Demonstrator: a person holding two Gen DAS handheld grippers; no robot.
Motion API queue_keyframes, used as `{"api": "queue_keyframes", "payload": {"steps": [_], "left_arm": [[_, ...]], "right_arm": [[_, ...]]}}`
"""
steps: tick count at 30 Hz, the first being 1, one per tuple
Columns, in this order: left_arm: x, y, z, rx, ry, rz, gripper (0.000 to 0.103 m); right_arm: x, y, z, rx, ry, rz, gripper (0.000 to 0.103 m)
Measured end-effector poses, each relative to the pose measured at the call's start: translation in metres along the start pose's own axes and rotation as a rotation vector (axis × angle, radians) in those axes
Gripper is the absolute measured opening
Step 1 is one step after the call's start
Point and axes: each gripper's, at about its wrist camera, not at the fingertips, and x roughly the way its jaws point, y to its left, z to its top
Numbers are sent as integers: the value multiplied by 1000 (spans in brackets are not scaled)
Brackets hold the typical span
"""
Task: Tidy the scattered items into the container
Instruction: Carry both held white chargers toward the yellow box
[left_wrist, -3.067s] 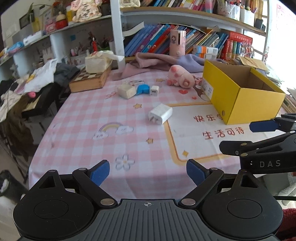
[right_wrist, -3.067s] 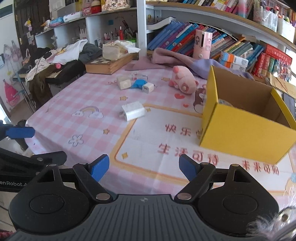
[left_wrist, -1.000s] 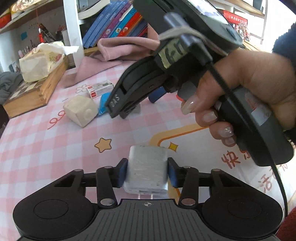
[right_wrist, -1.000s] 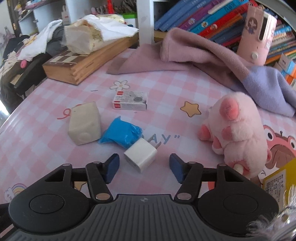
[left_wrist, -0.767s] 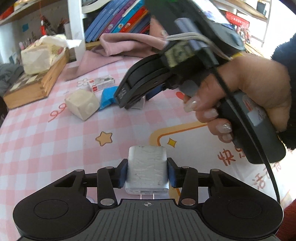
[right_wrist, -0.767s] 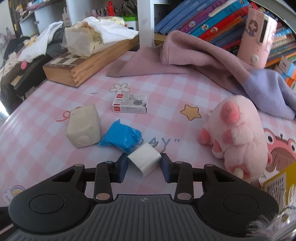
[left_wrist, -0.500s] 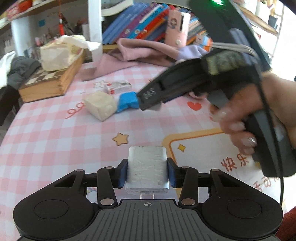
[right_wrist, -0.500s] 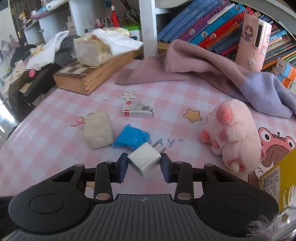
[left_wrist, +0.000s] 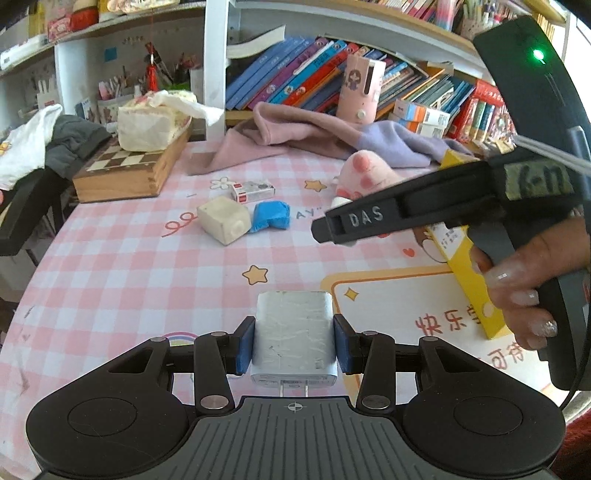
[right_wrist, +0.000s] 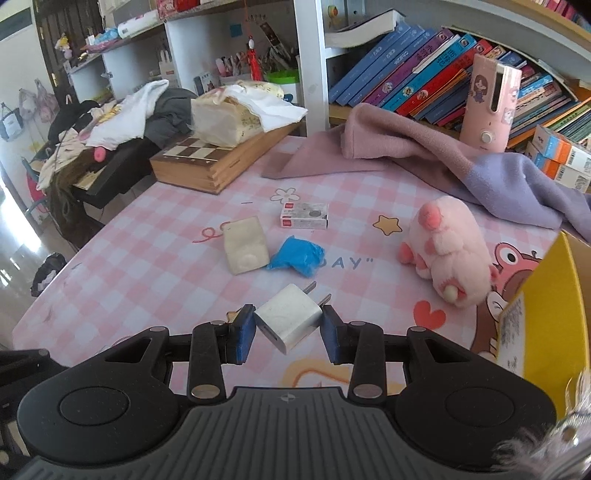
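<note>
Left wrist view: the left tongs are clenched on a large white rectangular charger block, its blue pads pressing both flat sides and its prongs pointing back toward the camera. The block hangs above the pink checked desk. Ahead, toward the far edge, lie a cream cube-shaped block, a crumpled blue plastic wrapper touching it, and a small white-and-red flat carton just beyond. The right tongs, a black handle in a person's hand, cross the right side of the view; their tips are hidden here. Behind them stands the yellow cardboard box near the desk's right edge.

Right wrist view: the right tongs have just closed and now grip a small white square wall plug, turned cornerwise between the pads, its prongs pointing away. It is lifted clear of the desk. A pink plush toy lies to the right, close to the yellow box's corner.
</note>
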Motion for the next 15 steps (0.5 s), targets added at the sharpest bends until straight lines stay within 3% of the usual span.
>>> {"api": "queue_keyframes", "payload": {"steps": [15], "left_arm": [[-51,-5,-25,-6,-44,-13,42]], "right_arm": [[-61,4,-50,33,-6,-49,36]]}}
